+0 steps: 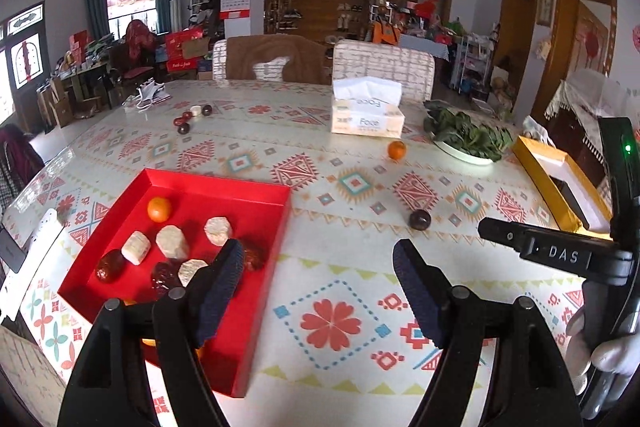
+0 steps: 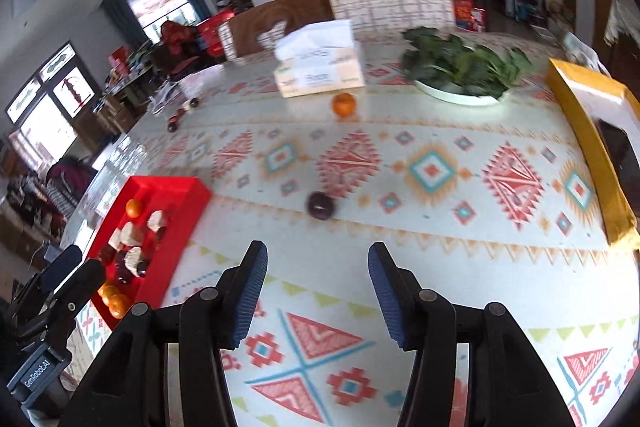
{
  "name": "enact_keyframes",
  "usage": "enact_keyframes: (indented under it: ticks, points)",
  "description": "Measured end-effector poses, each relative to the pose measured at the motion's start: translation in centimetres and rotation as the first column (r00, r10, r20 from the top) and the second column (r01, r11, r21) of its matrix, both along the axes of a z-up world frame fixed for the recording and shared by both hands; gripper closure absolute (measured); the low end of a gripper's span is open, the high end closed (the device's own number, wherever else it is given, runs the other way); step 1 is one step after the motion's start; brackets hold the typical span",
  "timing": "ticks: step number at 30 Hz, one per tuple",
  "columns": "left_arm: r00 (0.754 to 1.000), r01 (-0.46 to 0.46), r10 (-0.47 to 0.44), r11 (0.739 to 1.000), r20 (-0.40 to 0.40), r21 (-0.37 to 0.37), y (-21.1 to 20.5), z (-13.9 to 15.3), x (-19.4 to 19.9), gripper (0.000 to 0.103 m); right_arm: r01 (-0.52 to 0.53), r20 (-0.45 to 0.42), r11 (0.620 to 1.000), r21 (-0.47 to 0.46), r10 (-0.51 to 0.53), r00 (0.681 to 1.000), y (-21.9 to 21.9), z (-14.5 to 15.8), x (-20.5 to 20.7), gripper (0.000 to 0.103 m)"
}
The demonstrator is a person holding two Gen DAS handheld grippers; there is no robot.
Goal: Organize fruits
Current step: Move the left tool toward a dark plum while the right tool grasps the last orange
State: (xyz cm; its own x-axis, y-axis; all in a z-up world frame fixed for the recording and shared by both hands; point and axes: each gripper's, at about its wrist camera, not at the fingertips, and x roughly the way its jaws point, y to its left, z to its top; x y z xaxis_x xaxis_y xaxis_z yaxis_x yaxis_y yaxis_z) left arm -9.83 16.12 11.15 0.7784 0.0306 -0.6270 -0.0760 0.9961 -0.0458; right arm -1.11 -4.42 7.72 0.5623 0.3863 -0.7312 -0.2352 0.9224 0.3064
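While both tongs (image 1: 318, 259) gape, plum (image 1: 419, 219) waits.

- Left gripper (image 1: 318, 261): chunky black plastic arms, each ending in a finger faced with a ribbed dark-blue pad (image 1: 226, 269). Round grey pivot pins sit on top of every arm link.
- Right gripper (image 2: 318, 263): same build, black arms, grey pins, and ribbed pads (image 2: 252, 291) that look a brighter blue here.
- Seen from the left camera, the right unit's black body carries a raised block lettered "DAS" in white, a small screw beside it, and a green light glowing higher up.
- From the right camera, the left unit's mount has a grey label reading "GenRobot.AI".
- A white glove (image 1: 612, 353) wraps the right handle.
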Motion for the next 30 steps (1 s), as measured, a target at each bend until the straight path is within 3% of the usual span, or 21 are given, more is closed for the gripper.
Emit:
enact_keyframes:
  ticks: [16,23,30]
  points:
    - [0.998,0.033,-0.034,0.999,-0.051,-0.025,-0.6,-1.7,0.7,0.026,-0.009,-0.027,1.0,0.014,0.009,1.0,0.8,-1.4,1.0,0.043]
    - [0.996,0.053,-0.064,0.987,-0.068,-0.153,0.8,-2.9,1.0,0.026,0.023,-0.025,1.0,0.011,-0.022,0.999,0.2,-1.2,3.4,0.043]
    - [0.993,0.097,-0.111,0.969,-0.048,-0.227,1.8,-3.1,1.2,0.026,-0.005,-0.013,0.998,0.066,0.006,1.0,0.6,-0.4,10.0,0.043]
